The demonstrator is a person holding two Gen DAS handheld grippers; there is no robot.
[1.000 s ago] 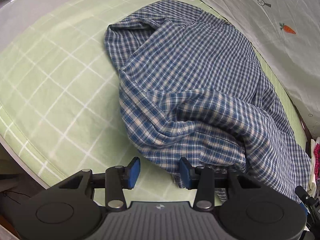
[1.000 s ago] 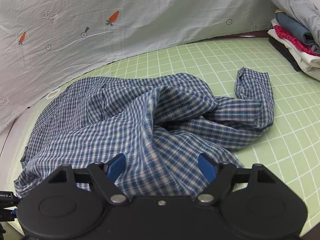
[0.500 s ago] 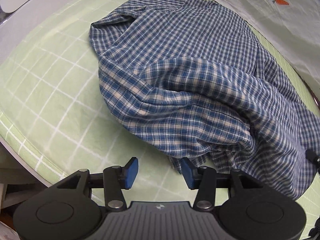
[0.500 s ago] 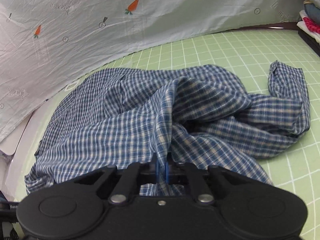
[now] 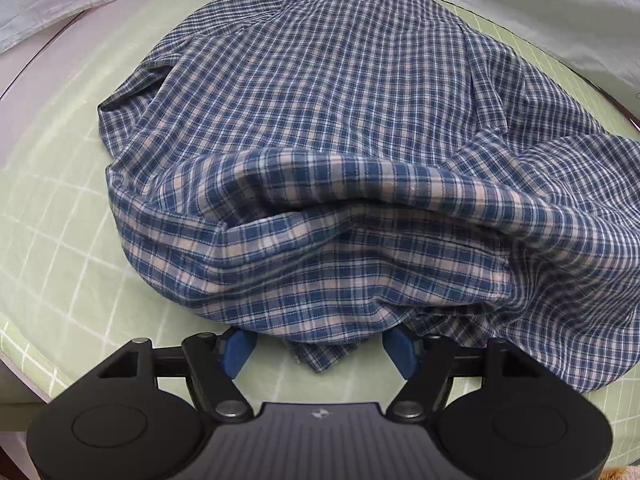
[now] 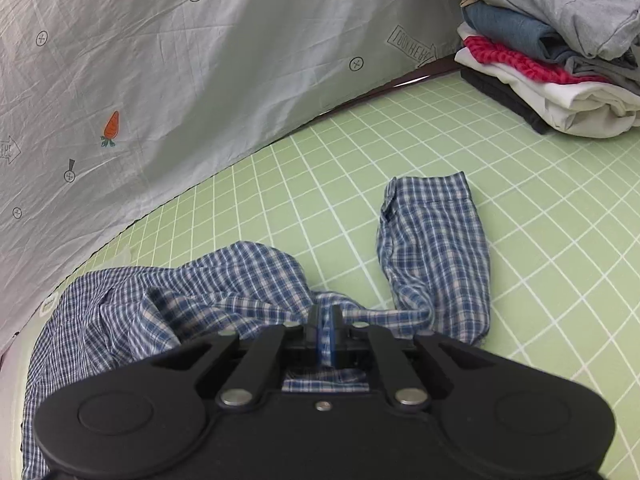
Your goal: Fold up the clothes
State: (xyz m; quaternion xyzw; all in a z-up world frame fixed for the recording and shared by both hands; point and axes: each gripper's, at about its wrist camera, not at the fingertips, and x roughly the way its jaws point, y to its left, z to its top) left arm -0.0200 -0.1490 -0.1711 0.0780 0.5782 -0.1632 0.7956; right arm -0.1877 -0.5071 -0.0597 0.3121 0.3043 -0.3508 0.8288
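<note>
Here, the plaid shirt (image 5: 340, 128) lies crumpled on the green grid mat (image 6: 460, 152), its sleeve (image 6: 436, 248) stretching toward the folded pile (image 6: 560, 48). The right gripper (image 6: 326, 334) pinches shirt fabric, its jaws easing apart. The left gripper (image 5: 320, 350) is opening around a shirt corner.

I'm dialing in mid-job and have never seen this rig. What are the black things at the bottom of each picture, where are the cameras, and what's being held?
Those are two hand-held grippers, each carrying a camera that looks along its fingers. In the left view, the left gripper is opening around a fold of the plaid shirt, not pressing it. In the right view, the right gripper pinches a ridge of that shirt. Everything lies on a green grid mat; a stack of folded clothes sits in its far corner.
</note>
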